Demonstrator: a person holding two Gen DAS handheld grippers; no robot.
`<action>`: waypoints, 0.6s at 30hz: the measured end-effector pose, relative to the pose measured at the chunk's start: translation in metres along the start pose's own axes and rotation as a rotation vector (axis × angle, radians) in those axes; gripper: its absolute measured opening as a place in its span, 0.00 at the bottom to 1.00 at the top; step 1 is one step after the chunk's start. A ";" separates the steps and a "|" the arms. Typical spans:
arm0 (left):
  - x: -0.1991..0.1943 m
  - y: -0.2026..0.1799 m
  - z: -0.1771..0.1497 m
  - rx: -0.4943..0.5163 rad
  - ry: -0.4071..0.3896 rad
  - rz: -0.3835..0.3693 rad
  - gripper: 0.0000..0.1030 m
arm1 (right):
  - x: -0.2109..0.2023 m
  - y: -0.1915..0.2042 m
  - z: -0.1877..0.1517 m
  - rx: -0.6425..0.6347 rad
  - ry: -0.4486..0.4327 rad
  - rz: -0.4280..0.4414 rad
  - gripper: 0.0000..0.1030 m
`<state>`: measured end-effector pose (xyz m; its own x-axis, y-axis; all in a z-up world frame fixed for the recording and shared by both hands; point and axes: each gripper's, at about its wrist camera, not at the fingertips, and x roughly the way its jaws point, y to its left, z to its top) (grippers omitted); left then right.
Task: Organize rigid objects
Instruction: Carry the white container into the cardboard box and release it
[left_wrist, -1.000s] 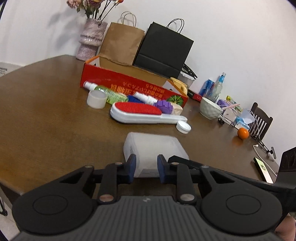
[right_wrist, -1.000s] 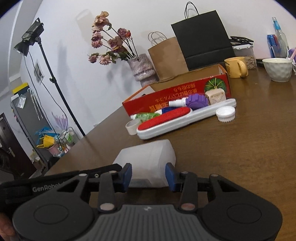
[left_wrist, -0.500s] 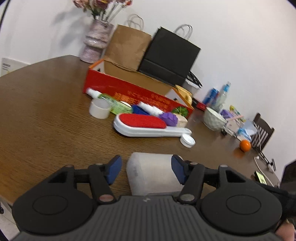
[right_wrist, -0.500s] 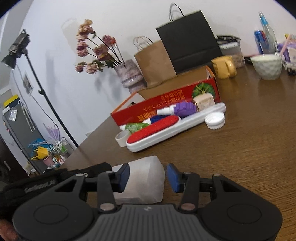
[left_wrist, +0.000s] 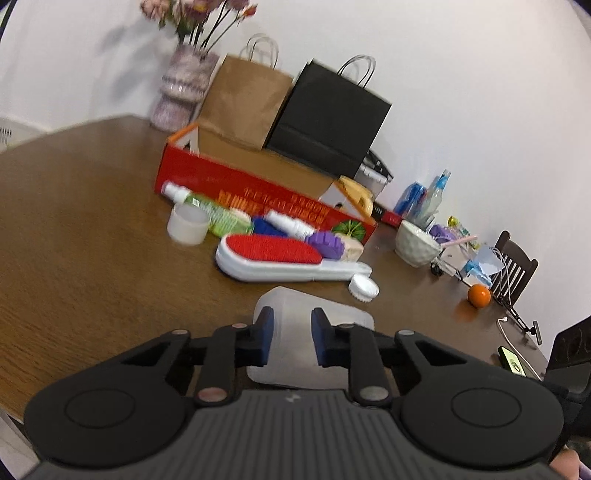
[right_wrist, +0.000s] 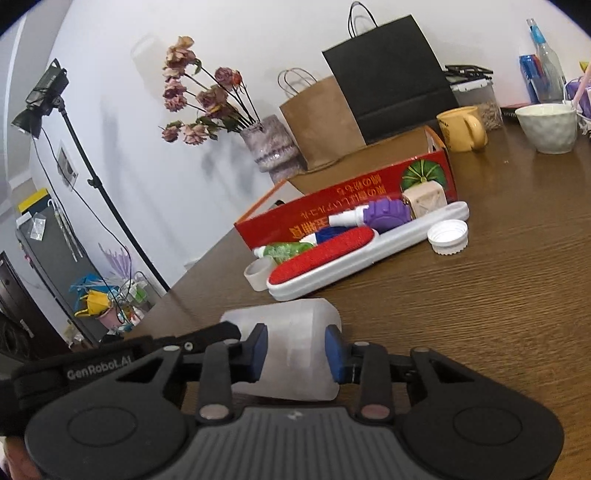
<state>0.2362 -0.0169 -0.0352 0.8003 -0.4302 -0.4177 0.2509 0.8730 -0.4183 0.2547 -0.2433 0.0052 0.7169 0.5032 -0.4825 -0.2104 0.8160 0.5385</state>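
Note:
A translucent white plastic jar (left_wrist: 291, 332) lies on its side on the brown table, also in the right wrist view (right_wrist: 291, 339). My left gripper (left_wrist: 291, 338) has its blue pads pressed on the jar. My right gripper (right_wrist: 295, 349) has its pads on either side of the same jar, touching it. Behind lie a white brush with a red pad (left_wrist: 273, 254), a white screw lid (left_wrist: 364, 288), a small white cup (left_wrist: 186, 223), bottles, a purple toy (left_wrist: 325, 243) and a wooden cube (right_wrist: 423, 197). A red cardboard box (left_wrist: 258, 188) stands open behind them.
A flower vase (left_wrist: 181, 88), a brown bag (left_wrist: 243, 99) and a black bag (left_wrist: 332, 118) stand at the wall. A yellow mug (right_wrist: 461, 127), a white bowl (left_wrist: 415, 243), an orange (left_wrist: 479, 295), a phone (left_wrist: 511, 360), cables and a chair are to the right.
The left gripper opened wide and then closed on the jar. The right gripper widened a little around the jar. Both views have shifted and the jar now sits between both pairs of fingers.

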 end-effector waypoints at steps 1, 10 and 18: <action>-0.004 -0.002 0.001 0.007 -0.014 -0.004 0.22 | -0.004 0.001 0.000 0.002 -0.009 0.003 0.31; -0.027 -0.018 0.020 0.034 -0.101 -0.038 0.22 | -0.030 0.022 0.025 -0.044 -0.113 0.013 0.27; 0.010 -0.046 0.108 0.107 -0.193 -0.051 0.21 | -0.005 0.024 0.127 -0.079 -0.200 0.014 0.27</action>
<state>0.2916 -0.0365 0.0663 0.8720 -0.4312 -0.2317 0.3418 0.8752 -0.3424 0.3310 -0.2626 0.1084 0.8292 0.4550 -0.3246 -0.2672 0.8328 0.4849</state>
